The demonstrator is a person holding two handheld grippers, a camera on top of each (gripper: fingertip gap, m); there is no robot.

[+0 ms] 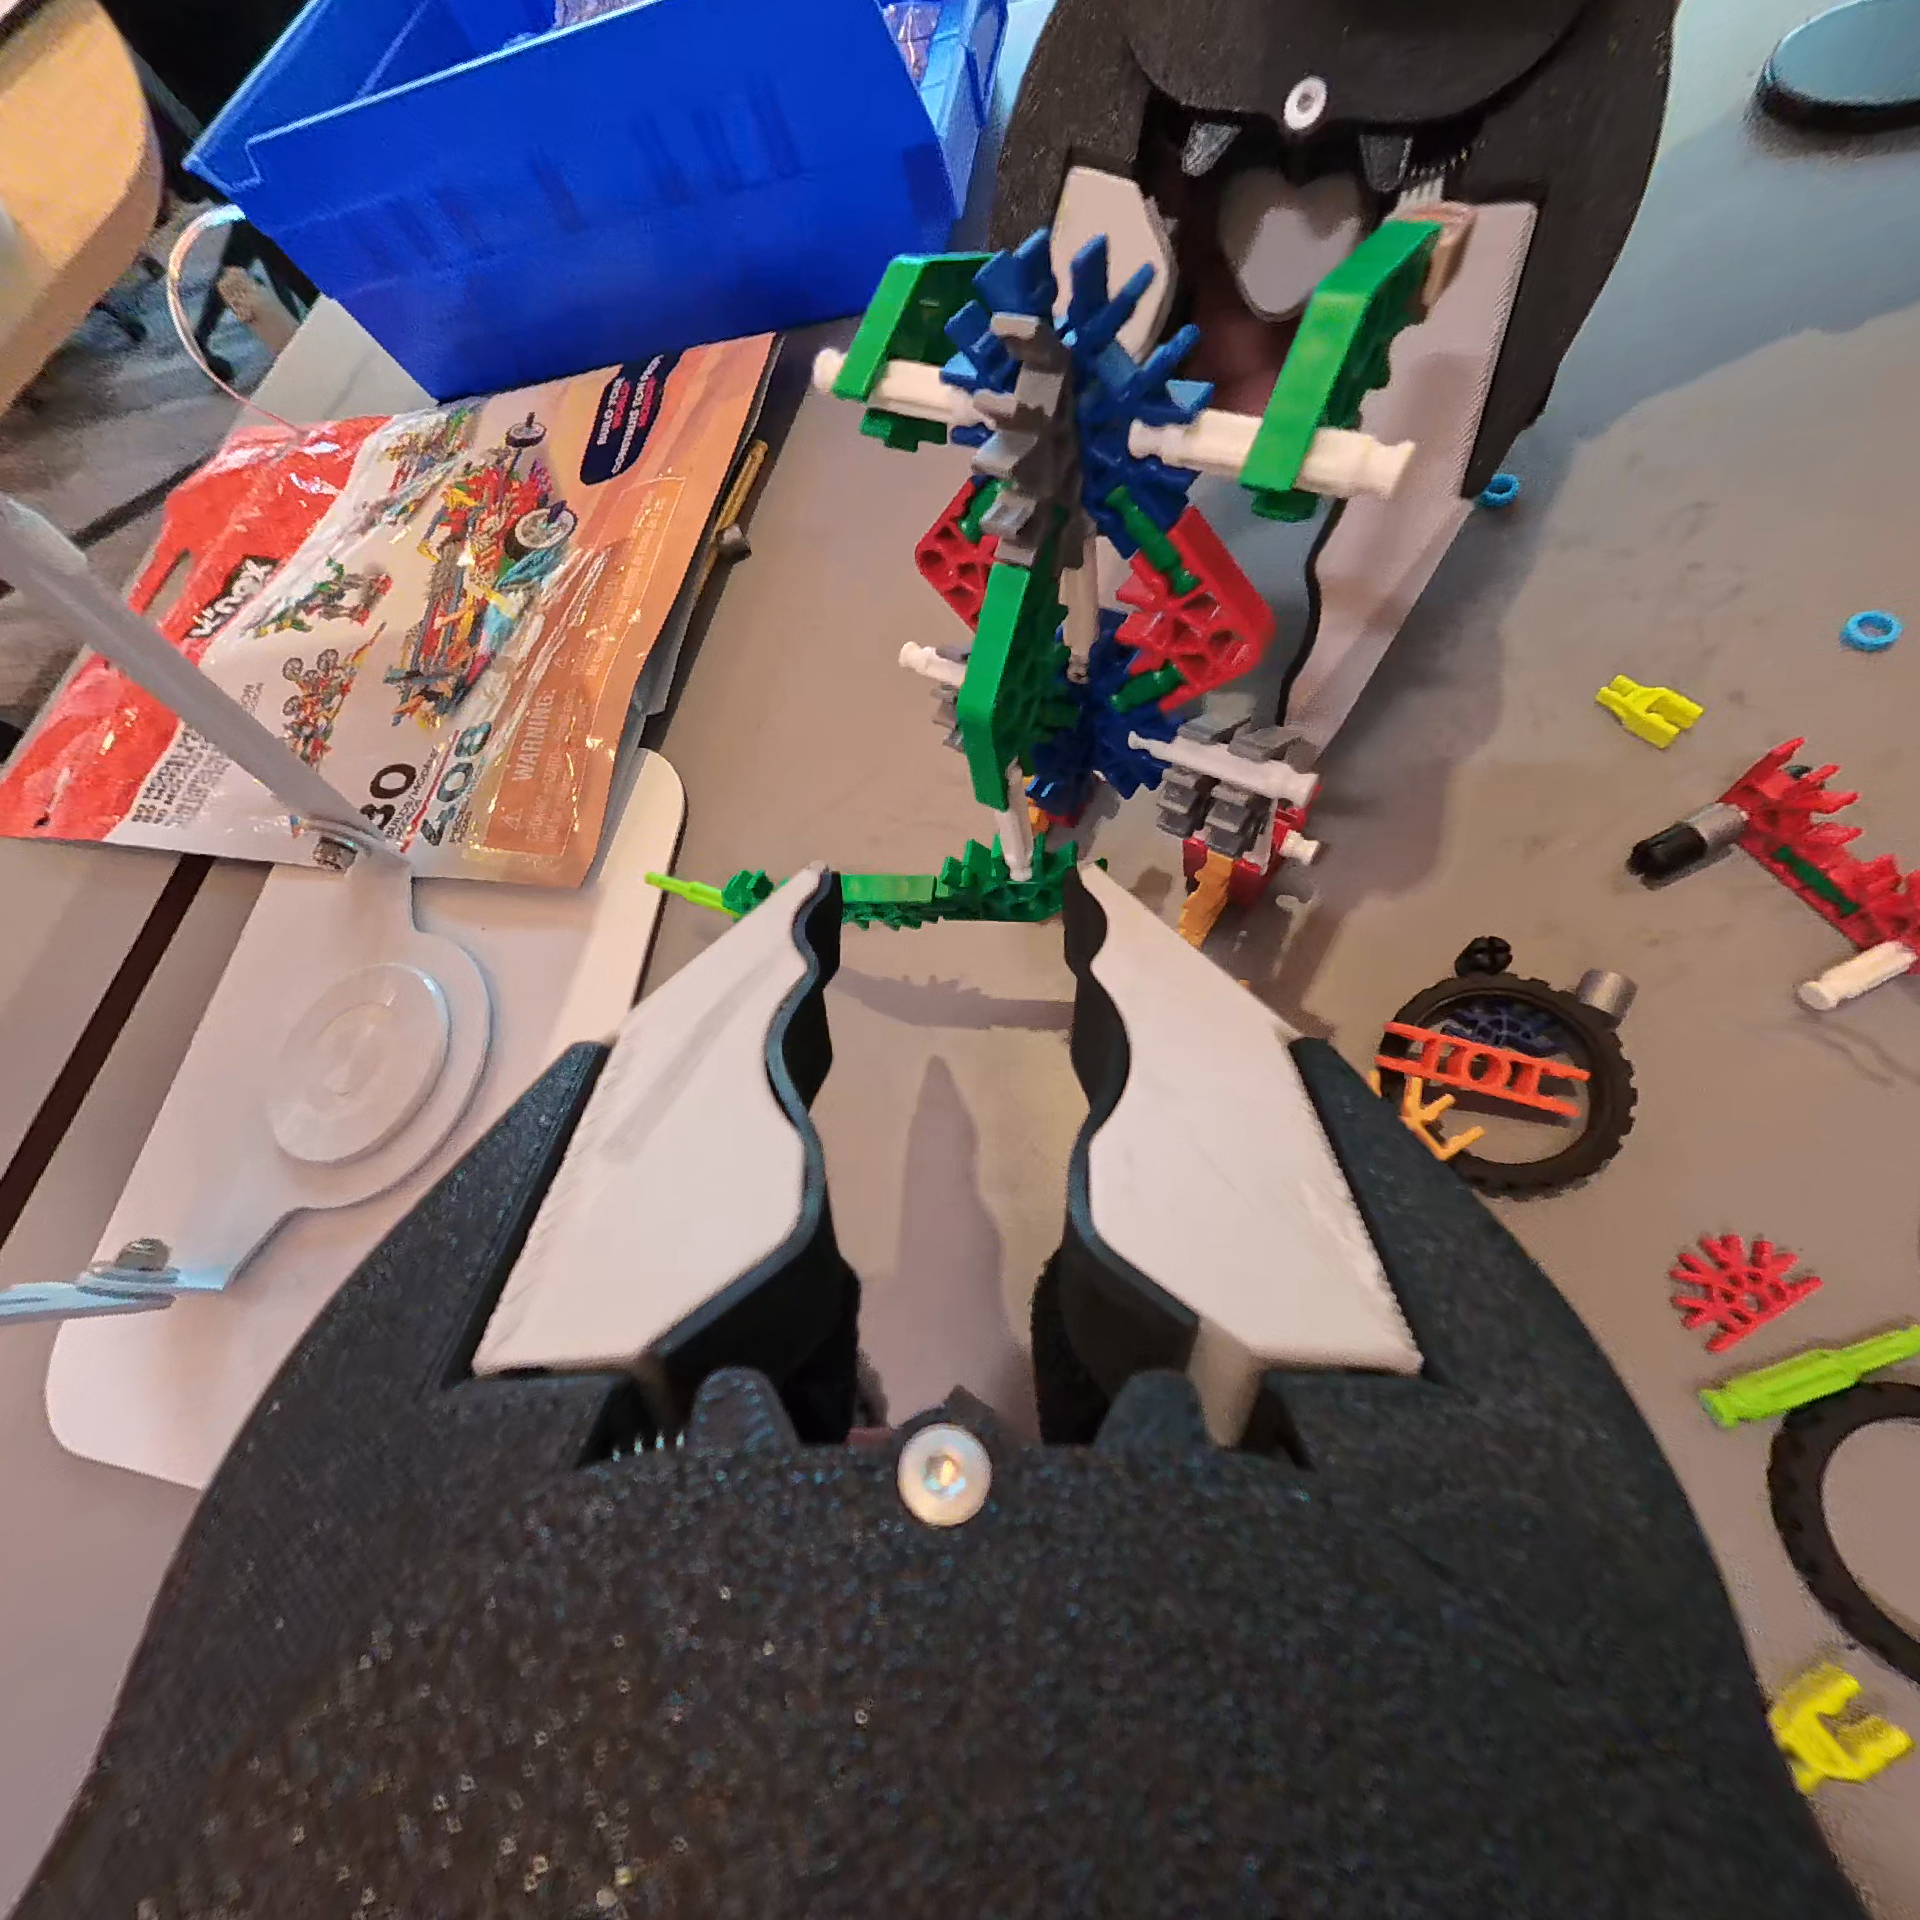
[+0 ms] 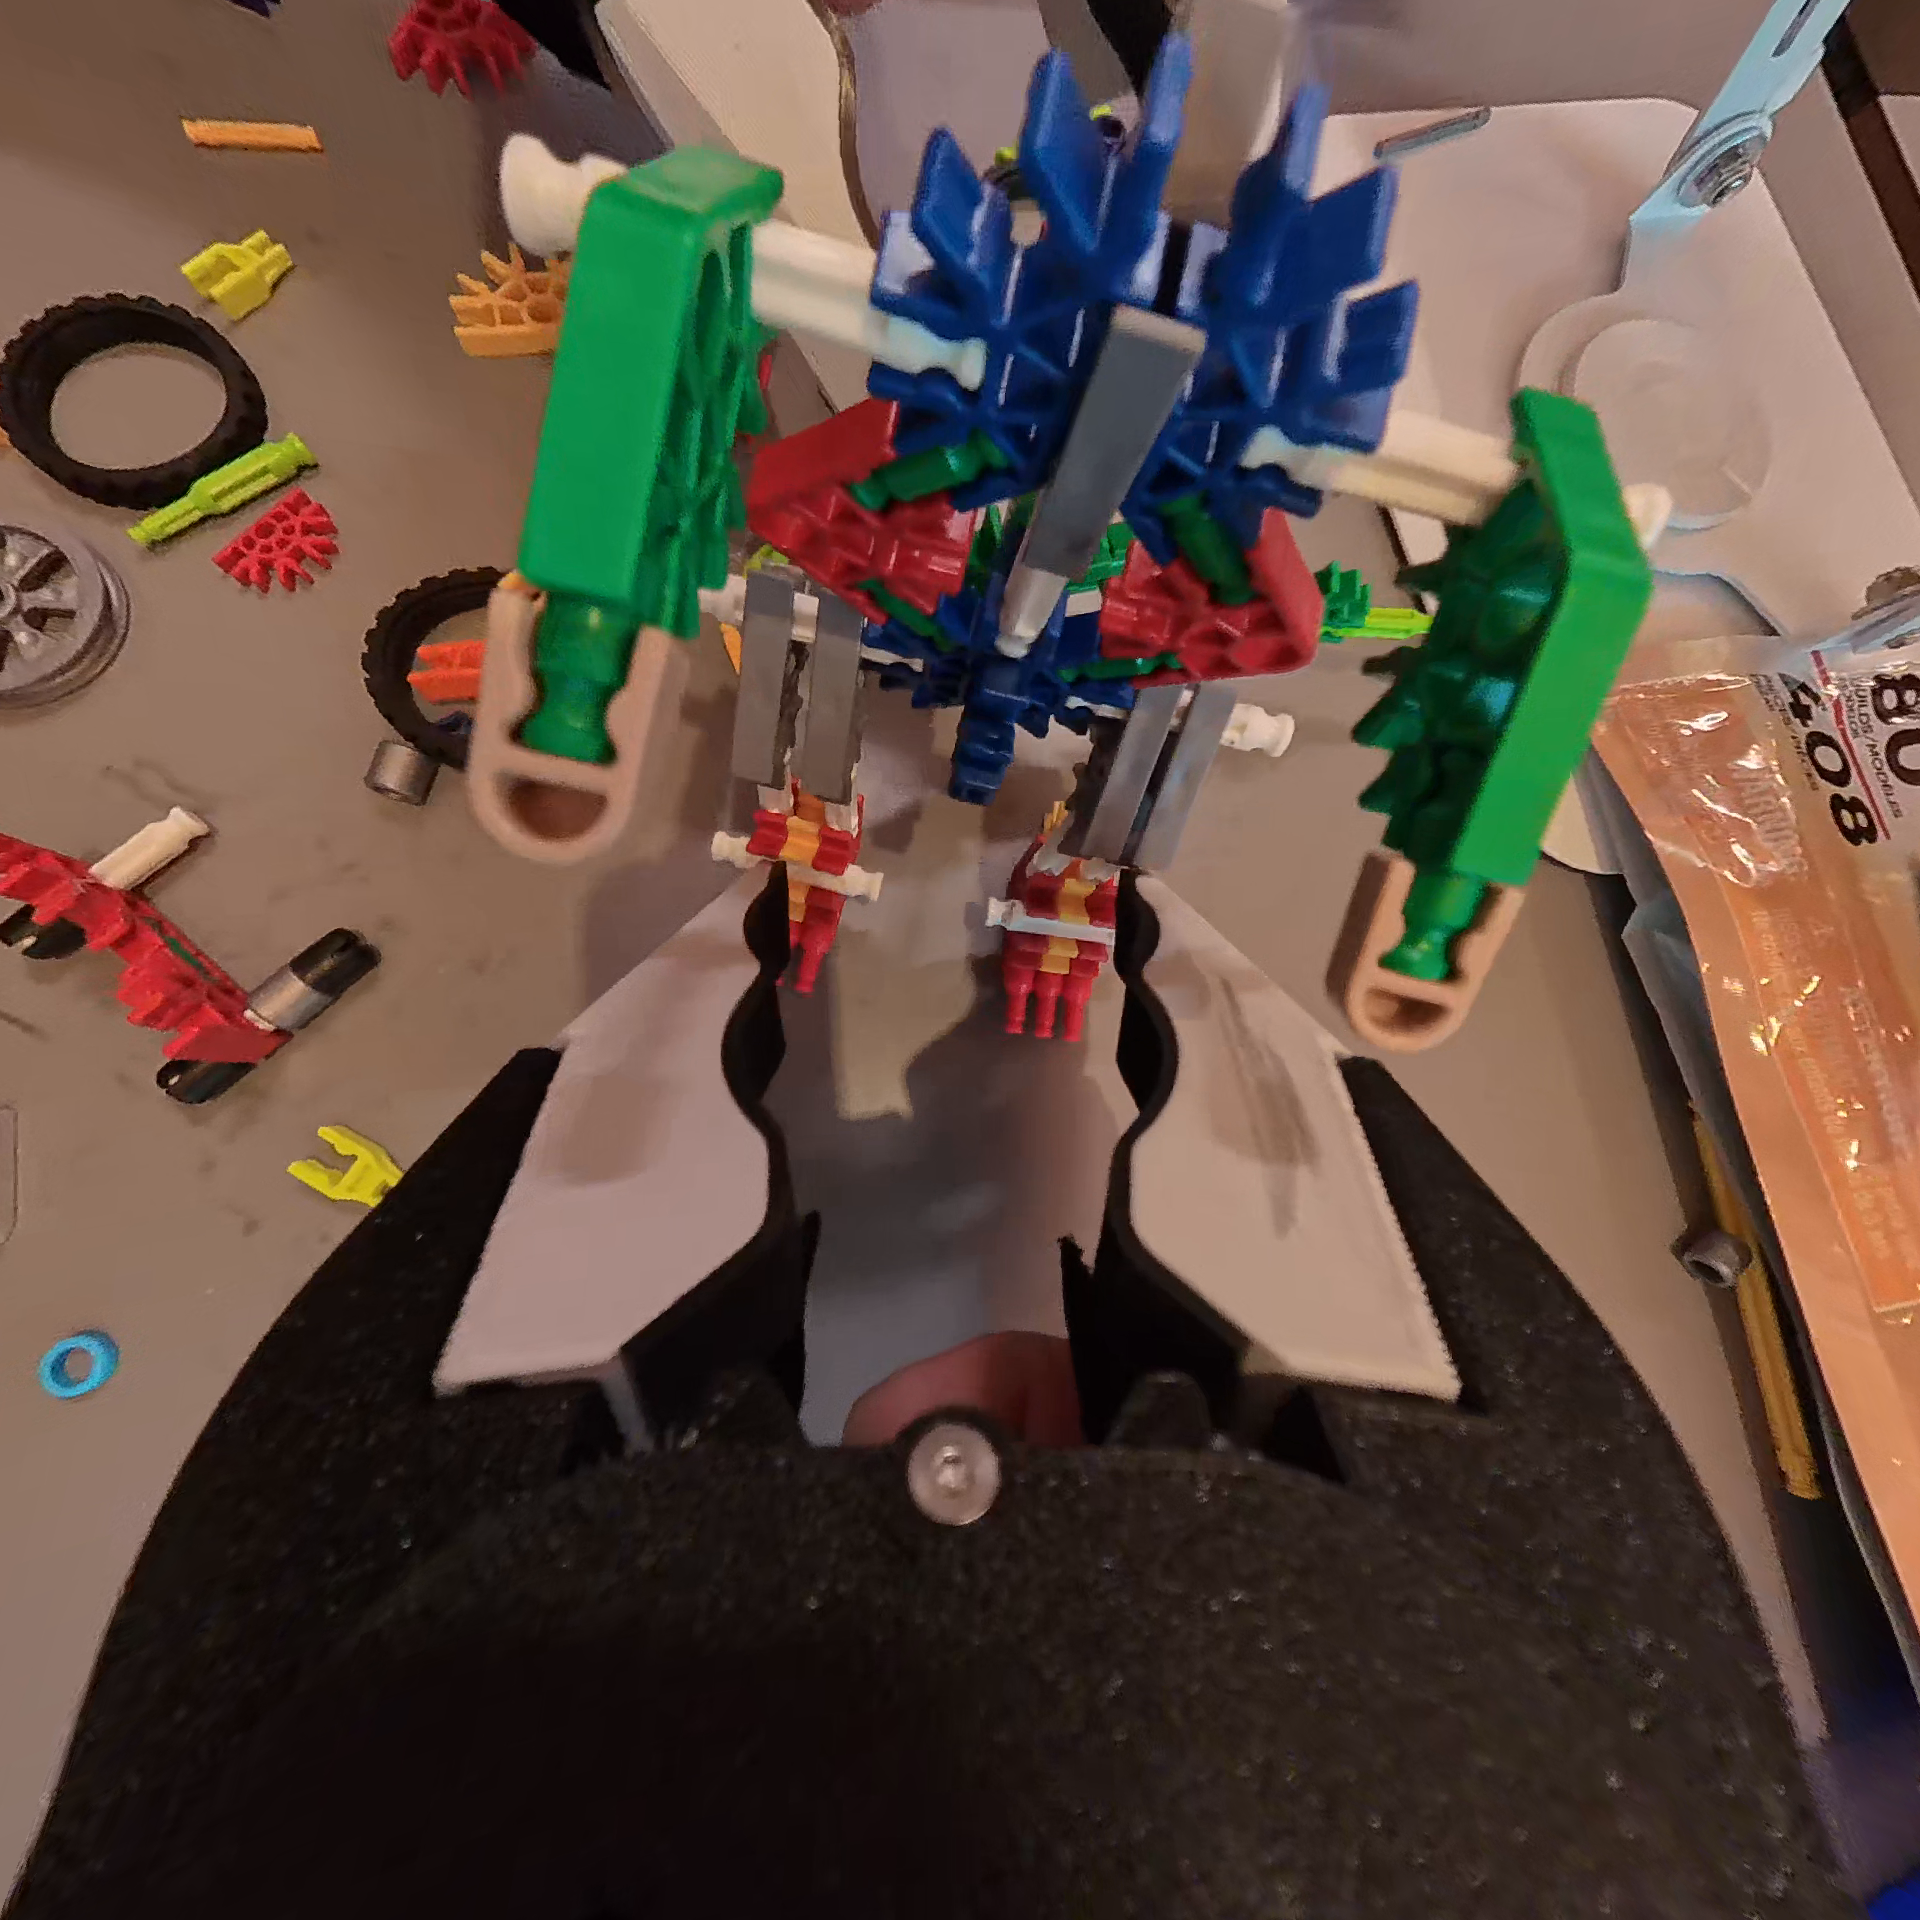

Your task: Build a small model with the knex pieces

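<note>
A rod-and-connector toy figure (image 1: 1049, 540), blue, green, red and grey, stands upright on the grey table (image 1: 1621, 436). My left gripper (image 1: 951, 904) is open. Its tips sit at a green connector row (image 1: 904, 891) at the figure's base, which runs on behind the left fingertip. My right gripper (image 2: 951, 899) reaches over the figure (image 2: 1122, 343) from the far side. Its tips lie against the outer sides of the two red and yellow feet (image 2: 1055, 945). In the left wrist view the right gripper's fingers (image 1: 1382, 582) show behind the figure.
A blue bin (image 1: 582, 177) and a printed parts bag (image 1: 416, 613) lie at the back left, by a white plate (image 1: 343, 1049). Loose pieces lie right of the figure: a black tyre (image 1: 1512, 1081), a red connector bar (image 1: 1829, 842), yellow clips (image 1: 1647, 709) and a green rod (image 1: 1808, 1387). Across from one pair of fingers to the other is roughly 7 cm. The red connector bar (image 1: 1829, 842) is about 11 cm from my right fingertips. The right camera catches it too, in the right wrist view (image 2: 152, 970).
</note>
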